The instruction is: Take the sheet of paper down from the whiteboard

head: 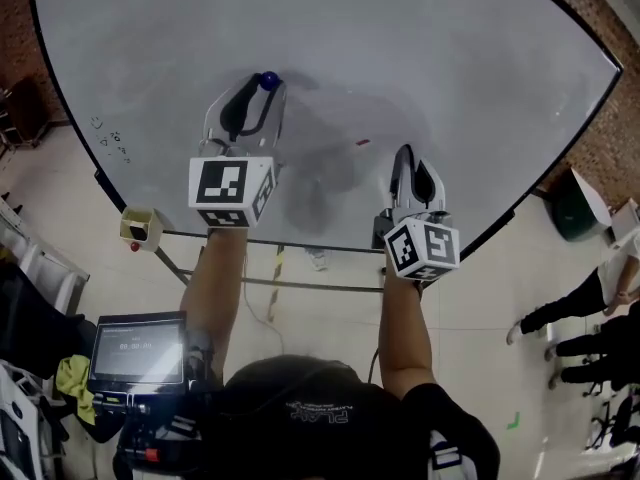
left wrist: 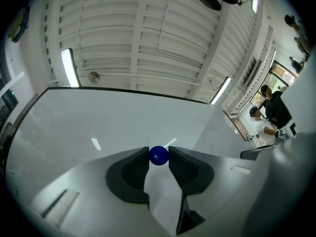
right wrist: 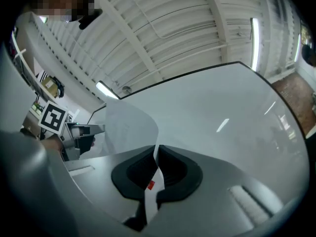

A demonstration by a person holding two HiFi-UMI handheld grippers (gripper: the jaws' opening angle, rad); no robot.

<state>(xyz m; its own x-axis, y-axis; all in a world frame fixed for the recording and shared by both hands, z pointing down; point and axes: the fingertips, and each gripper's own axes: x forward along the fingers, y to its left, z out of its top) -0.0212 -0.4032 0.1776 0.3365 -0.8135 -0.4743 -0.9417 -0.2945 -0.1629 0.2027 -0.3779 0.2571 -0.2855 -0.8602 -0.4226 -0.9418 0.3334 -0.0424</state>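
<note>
Both bare forearms stretch out from the body toward the whiteboard (head: 450,58), roughly side by side, with the left one reaching further up the board than the right. The marker cubes on both grippers face back at the head camera.

The left gripper (head: 262,88) has its jaws closed on a round blue magnet (head: 268,81), right at the tips. Its own view shows the ball wedged between the two dark pads (left wrist: 134,169), and a white strip runs down the gap below it. I can't tell for sure whether that strip is the paper.

The right gripper (head: 404,153) sits lower and to the right, pointed at the board. Its jaws are pinched together on the edge of the paper (right wrist: 131,127). The sheet runs through the narrow slit between the pads, has a tiny red mark on it, then curls up and away to the left toward the left gripper. So the paper is off flat and bowing out from the board, held on the right.

From the head view the sheet is hard to pick out, white on white.
</note>
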